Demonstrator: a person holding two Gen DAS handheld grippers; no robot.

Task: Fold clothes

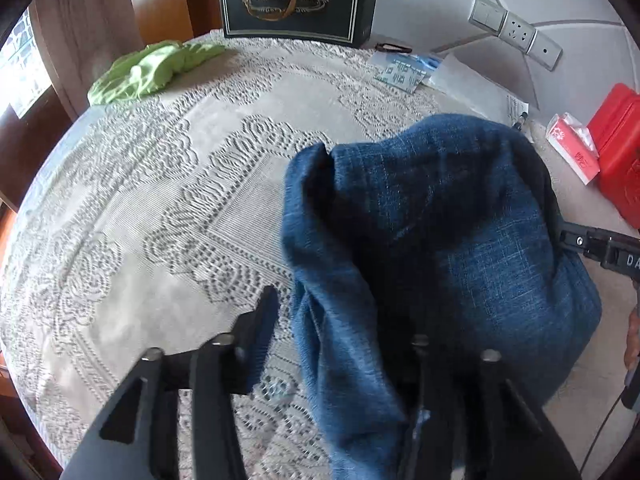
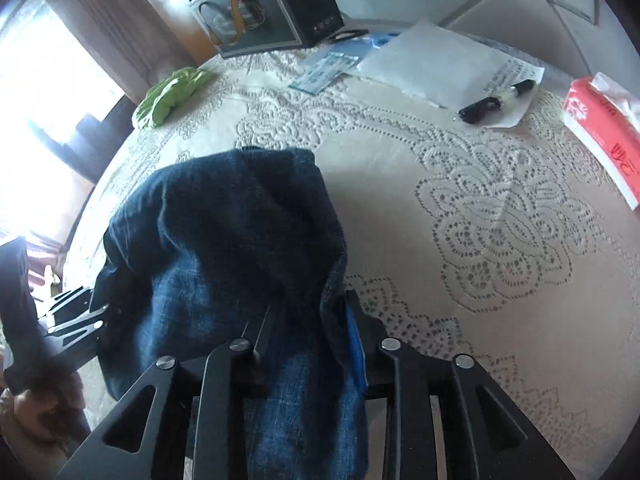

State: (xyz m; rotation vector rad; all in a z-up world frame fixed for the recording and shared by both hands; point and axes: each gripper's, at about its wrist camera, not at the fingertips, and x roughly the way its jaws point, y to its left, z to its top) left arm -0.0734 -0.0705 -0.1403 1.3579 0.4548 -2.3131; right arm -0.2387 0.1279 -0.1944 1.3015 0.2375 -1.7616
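Item: one dark blue denim garment (image 1: 432,240), bunched and lifted above the round table covered with a cream lace tablecloth (image 1: 168,184), draped between two handheld tools and not laid flat. Left gripper (image 1: 344,344): its left finger stands clear in open air while the cloth hangs over the right finger, so the jaws stand apart with a gap between them; whether any fabric is truly pinched cannot be told. Right gripper (image 2: 308,332): denim fills the space between its two fingers and runs down through them, so it reads as clamped on the garment's edge. Each tool appears in the other's view, at the far side of the denim bundle. Condition of fold: none visible; the cloth shows a rounded hump, loose creases and no squared edges, so the judgement is that folding is at an early stage, with spreading, aligning and every fold left to do. Second item: a crumpled lime-green cloth (image 1: 152,68), lying unfolded on the tablecloth beyond the denim, near the far rim, apparently untouched and likely awaiting its turn. Other holdings, all beyond the denim toward the wall: a black gift bag with gold handles (image 1: 296,0), a red tissue pack (image 2: 600,128), a black marker pen on white papers (image 2: 496,100).
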